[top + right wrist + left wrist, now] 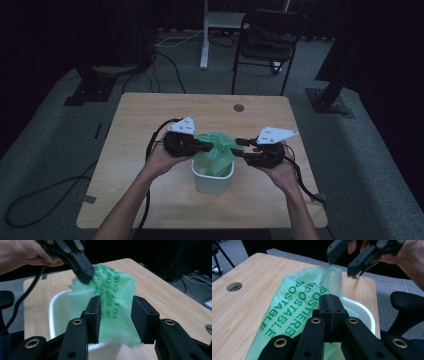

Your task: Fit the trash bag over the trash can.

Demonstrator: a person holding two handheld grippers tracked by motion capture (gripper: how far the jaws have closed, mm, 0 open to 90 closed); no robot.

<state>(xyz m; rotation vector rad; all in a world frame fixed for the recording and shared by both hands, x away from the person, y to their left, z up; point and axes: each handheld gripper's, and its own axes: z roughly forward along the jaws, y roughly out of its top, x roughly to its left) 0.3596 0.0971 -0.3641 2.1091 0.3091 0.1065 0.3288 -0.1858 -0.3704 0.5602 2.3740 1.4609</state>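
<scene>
Bin-lining at light wooden tabletop: translucent green plastic bag with printed lettering stands in small white plastic bin, mouth upward. Left hand-held gripper clamped tight on bag's near-left edge. Right hand-held gripper parted halfway, nothing pinched; bag's free right edge just ahead between jaws, nearer right hand.

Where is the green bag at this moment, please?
In the high view the green bag is near the table's middle, rising from the white bin, between the left gripper and the right gripper.
</scene>
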